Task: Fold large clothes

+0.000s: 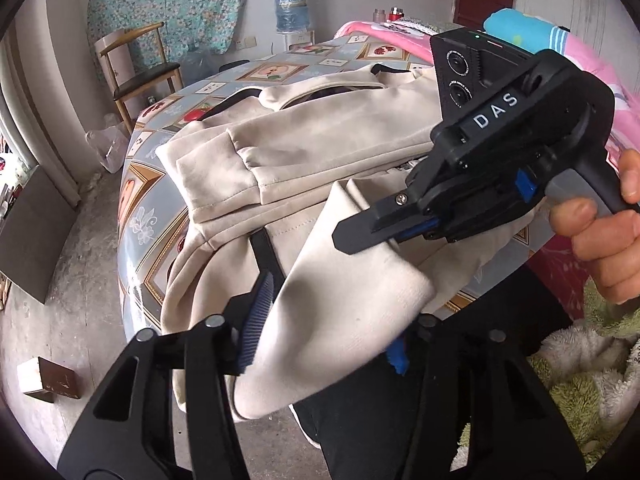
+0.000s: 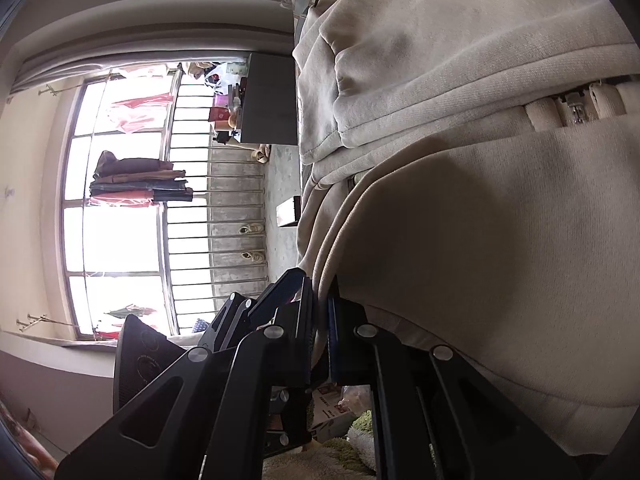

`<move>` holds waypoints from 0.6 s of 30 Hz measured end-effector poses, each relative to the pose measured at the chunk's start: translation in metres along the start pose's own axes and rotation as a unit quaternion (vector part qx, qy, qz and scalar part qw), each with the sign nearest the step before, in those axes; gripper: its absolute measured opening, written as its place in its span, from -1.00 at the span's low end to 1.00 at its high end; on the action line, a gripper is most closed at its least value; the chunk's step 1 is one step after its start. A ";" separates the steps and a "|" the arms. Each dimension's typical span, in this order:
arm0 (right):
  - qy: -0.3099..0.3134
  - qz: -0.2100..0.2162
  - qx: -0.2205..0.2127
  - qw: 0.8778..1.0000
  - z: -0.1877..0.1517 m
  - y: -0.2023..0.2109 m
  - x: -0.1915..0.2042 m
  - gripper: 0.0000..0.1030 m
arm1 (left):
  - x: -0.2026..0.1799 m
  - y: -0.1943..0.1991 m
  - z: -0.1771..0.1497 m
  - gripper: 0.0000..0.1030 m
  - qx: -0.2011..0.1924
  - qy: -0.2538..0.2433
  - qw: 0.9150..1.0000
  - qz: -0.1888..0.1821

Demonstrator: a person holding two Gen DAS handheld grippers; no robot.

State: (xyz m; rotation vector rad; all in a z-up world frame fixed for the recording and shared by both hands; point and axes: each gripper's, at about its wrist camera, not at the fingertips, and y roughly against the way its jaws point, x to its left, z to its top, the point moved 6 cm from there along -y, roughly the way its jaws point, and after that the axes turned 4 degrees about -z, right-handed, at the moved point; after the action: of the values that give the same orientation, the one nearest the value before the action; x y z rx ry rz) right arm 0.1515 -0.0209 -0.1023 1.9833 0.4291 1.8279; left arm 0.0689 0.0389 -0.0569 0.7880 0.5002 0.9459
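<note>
1. Left tongs [image 1: 320, 344]: nearest in the left wrist view, pointing down, jaws parted with a cream cuff [image 1: 360, 312] between them. The ribbed blue pad [image 1: 256, 316] on the left sits just beside the cloth; whether either pad presses it I cannot tell, so these tongs read as released.
2. Right tongs [image 2: 320, 320]: in their own view the jaws are clenched on a folded cream hem [image 2: 320, 264], the edge running up from between the pads.
3. From the left wrist view the same right tongs [image 1: 360, 236] come in from the right, held by a hand [image 1: 608, 236]. White letters "DAS" are readable on the black body; the small print around its 2 round lenses is too fine to read.
4. Jacket [image 1: 320, 148]: a large cream zip-up garment lying on the surface [image 1: 160, 200], partly folded, one sleeve laid across the body, the near part hanging over the edge towards the tongs. A zipper [image 2: 576, 108] shows in the right wrist view.
5. The surface has a glossy cloth printed with framed fruit pictures.
6. Further off: a wooden chair [image 1: 136, 68], a blue water bottle [image 1: 291, 8] on a dispenser, a floral curtain [image 1: 168, 0], pink bedding [image 1: 600, 64].
7. Right wrist view, far: a barred window [image 2: 120, 208] with hanging clothes.
</note>
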 end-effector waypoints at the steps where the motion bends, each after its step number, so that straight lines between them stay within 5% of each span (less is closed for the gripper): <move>1: 0.002 0.000 0.000 1.000 0.000 0.000 0.000 -0.87 | 0.000 -0.002 0.001 -0.34 0.001 0.004 1.000 -0.005; 5: 0.007 -0.006 -0.011 1.000 0.001 0.009 -0.004 -0.80 | -0.002 -0.006 0.002 -0.72 0.002 0.004 1.000 -0.003; 8: 0.013 -0.022 -0.038 0.999 -0.001 0.033 -0.013 -0.51 | 0.002 -0.009 0.003 -0.89 0.006 0.015 1.000 0.016; 12: 0.030 -0.087 -0.103 0.990 -0.008 0.090 -0.035 -0.15 | 0.015 -0.016 0.004 -0.90 0.022 0.066 0.997 0.028; 15: 0.038 -0.161 -0.180 0.970 -0.013 0.153 -0.054 -0.09 | 0.018 -0.021 0.004 -0.90 0.027 0.087 0.995 0.043; 18: 0.033 -0.253 -0.254 0.933 -0.015 0.217 -0.076 0.12 | 0.019 -0.028 0.005 -0.90 0.031 0.089 0.993 0.066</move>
State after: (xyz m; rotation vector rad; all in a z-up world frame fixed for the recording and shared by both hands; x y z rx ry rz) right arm 0.1193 -0.2454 -0.0603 1.3128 0.3905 1.4846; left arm 0.0963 0.0434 -0.0768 0.8038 0.6416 1.1346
